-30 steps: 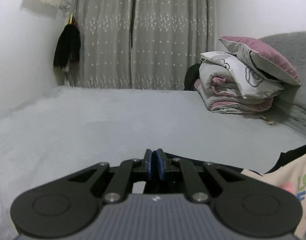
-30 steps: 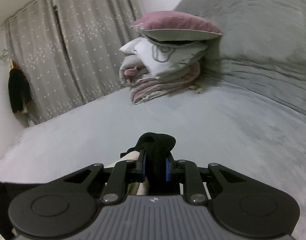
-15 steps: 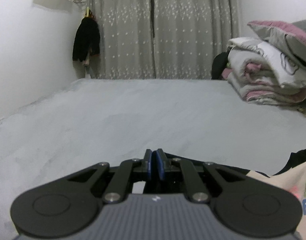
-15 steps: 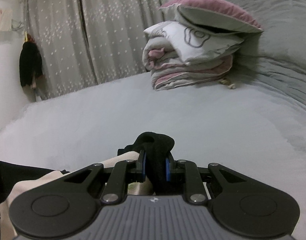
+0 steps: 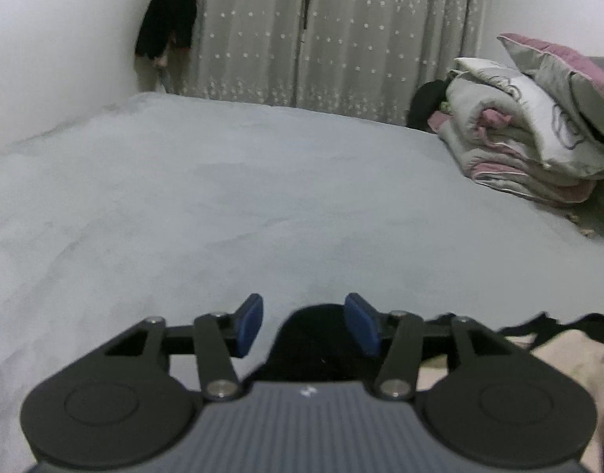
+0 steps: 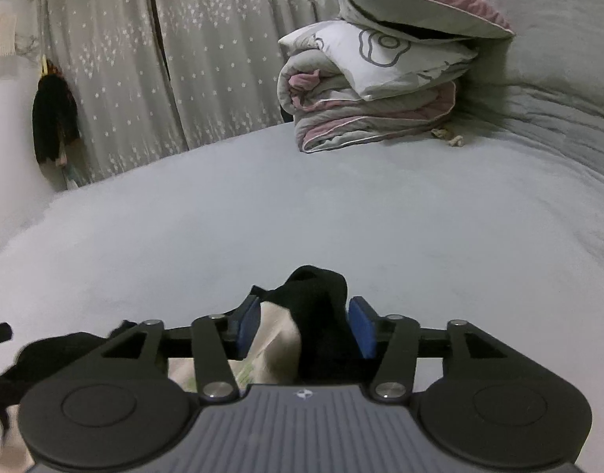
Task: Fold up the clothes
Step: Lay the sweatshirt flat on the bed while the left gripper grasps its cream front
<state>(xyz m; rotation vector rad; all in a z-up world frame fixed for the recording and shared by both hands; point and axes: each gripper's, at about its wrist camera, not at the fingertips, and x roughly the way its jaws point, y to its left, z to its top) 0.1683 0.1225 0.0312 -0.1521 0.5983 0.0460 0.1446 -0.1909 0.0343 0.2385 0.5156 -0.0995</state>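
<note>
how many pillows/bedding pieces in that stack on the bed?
2: a pink-and-grey pillow on top, and a folded grey-pink floral quilt beneath it. More may be hidden behind.

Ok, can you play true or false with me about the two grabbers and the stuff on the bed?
1. The left gripper is open. True.
2. The right gripper is squeezed shut on the shirt. False: its blue pads stand apart, with the black and cream garment loose between them.
3. The pink and grey pillow lies on top of the folded quilt. True.
4. The curtains are pulled wide open. False: they hang closed, with only a thin dark gap.
5. Something black hangs beside the curtains. True.
</note>
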